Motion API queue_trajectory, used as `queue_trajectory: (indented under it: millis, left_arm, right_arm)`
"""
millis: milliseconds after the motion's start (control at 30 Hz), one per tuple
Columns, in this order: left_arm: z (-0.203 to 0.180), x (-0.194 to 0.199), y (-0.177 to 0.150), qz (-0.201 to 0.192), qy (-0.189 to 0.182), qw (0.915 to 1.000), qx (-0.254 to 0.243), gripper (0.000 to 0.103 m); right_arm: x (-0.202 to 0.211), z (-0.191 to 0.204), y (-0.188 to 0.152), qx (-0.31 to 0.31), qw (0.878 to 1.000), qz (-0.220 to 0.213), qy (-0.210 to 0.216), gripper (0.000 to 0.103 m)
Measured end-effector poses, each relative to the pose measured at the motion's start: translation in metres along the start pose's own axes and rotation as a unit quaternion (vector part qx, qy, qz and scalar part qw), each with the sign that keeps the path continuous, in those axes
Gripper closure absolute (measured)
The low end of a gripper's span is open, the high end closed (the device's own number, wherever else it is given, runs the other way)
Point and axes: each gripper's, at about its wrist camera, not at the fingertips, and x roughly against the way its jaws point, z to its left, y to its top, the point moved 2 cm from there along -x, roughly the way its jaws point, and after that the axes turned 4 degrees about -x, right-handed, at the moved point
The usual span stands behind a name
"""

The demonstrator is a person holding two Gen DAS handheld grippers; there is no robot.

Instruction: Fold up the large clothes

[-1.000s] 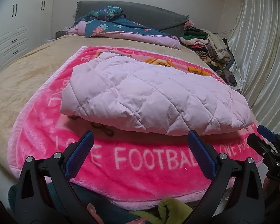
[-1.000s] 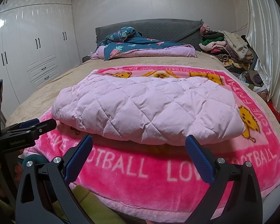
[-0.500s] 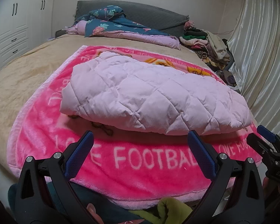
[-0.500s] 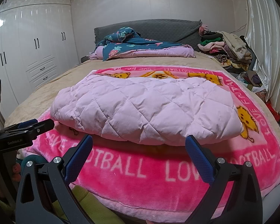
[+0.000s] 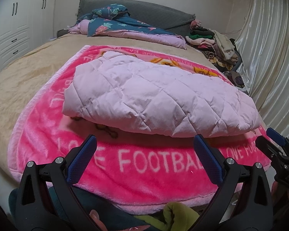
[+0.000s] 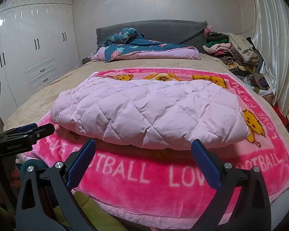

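A pale pink quilted jacket (image 5: 156, 98) (image 6: 148, 111) lies folded into a thick rectangle on a bright pink "LOVE FOOTBALL" blanket (image 5: 125, 165) (image 6: 136, 175) spread over the bed. My left gripper (image 5: 143, 141) hovers open at the bed's near edge, short of the jacket, with nothing between its blue pads. My right gripper (image 6: 143, 145) is also open and empty, a little in front of the jacket's near fold. Each gripper shows at the other view's side edge: the right one (image 5: 269, 140) and the left one (image 6: 34, 129).
A beige bedspread (image 6: 48, 88) covers the bed. A floral duvet (image 6: 140, 48) lies by the grey headboard (image 6: 163, 28). Piled clothes (image 6: 233, 48) sit at the far right beside a shiny curtain (image 6: 275, 38). White wardrobes (image 6: 28, 53) line the left wall. Green and teal fabric (image 5: 175, 215) lies below the grippers.
Both grippers stay open and nearly still; the views have shifted only slightly. The jacket has not moved.
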Motion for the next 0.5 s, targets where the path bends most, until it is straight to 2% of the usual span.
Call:
queue_trajectory:
  millis: [333,500]
  left_arm:
    - [0.001,0.000,0.000,0.000,-0.018,0.9998,-0.001,0.009]
    - [0.006,-0.003,0.002,0.004,0.001,1.0000,0.001,0.009]
  right_arm:
    - [0.003,-0.007,0.002,-0.004,1.000,-0.007,-0.025,0.004]
    - [0.010,-0.035,0.003,-0.028,0.997,-0.017,-0.065,0.004]
